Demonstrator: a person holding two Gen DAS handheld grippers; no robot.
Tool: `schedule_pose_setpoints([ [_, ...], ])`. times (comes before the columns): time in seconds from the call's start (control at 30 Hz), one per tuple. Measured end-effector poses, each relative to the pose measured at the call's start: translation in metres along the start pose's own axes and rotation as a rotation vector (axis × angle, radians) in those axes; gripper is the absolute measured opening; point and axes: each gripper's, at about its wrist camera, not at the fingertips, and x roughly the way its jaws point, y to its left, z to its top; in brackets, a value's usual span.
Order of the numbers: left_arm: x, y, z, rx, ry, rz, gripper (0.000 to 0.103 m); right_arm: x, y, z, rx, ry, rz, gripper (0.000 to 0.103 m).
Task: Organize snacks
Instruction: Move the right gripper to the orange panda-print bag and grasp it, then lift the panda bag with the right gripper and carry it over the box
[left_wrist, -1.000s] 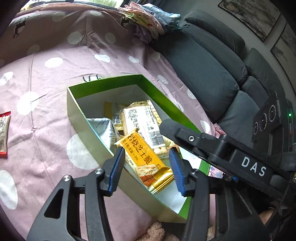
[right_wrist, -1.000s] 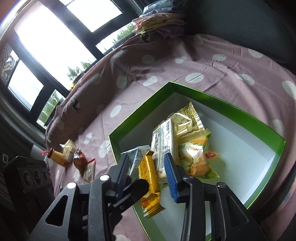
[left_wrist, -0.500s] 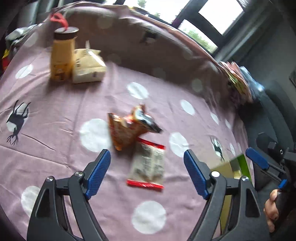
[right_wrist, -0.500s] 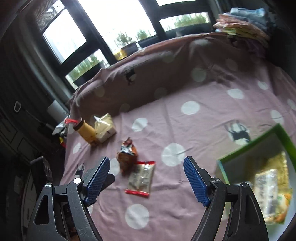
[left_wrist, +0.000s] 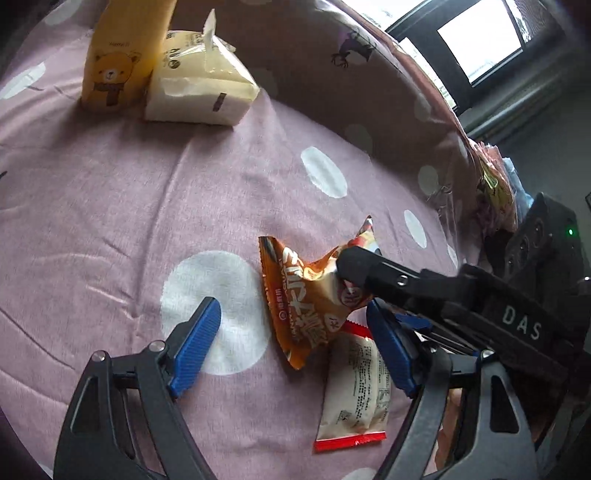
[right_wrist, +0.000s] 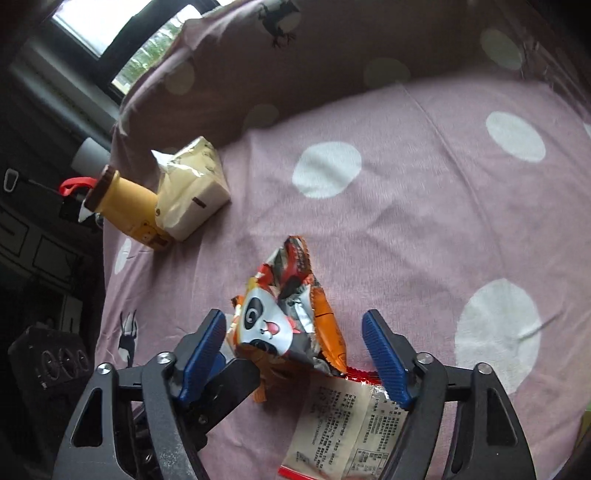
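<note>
The orange packet (right_wrist: 291, 325) lies on the spotted surface (right_wrist: 406, 177), partly over a flat packet (right_wrist: 343, 424). The right gripper (right_wrist: 295, 354) straddles it, jaws closing, not yet pressing. The left gripper (left_wrist: 295, 343) is held apart. The grip is best centred on the puffed body, clear of the lower packet.

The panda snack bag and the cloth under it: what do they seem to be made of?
Panda snack bag: likely glossy metallised plastic film; it shows shiny silver creases and serrated seal edges. Cloth: seemingly soft matte woven fabric, pink with white dots, with gentle wrinkles.
</note>
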Motion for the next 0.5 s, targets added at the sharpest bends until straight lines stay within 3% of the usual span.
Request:
schedule_pose_setpoints([
  [0.07, 0.004, -0.005, -0.001, 0.026, -0.015, -0.002, 0.077, 0.005, -0.002, -0.001, 0.001, -0.001, 0.022, 0.07],
  [0.13, 0.012, -0.007, -0.002, 0.046, -0.004, -0.029, 0.059, 0.008, -0.001, -0.003, 0.003, 0.005, 0.07, 0.057],
  [0.2, 0.013, -0.006, -0.002, 0.049, -0.012, -0.012, 0.052, 0.009, 0.0, -0.005, 0.006, -0.003, 0.056, 0.053],
  [0.27, 0.01, -0.006, -0.001, 0.049, -0.015, -0.022, 0.05, 0.007, 0.0, -0.005, 0.007, 0.004, 0.086, 0.043],
  [0.37, -0.006, -0.017, -0.003, 0.058, -0.036, -0.025, 0.049, -0.005, 0.0, -0.004, 0.027, -0.006, 0.098, 0.043],
  [0.5, -0.04, -0.05, -0.013, 0.137, -0.094, -0.054, 0.048, -0.04, 0.004, -0.011, 0.051, -0.034, 0.183, 0.042],
])
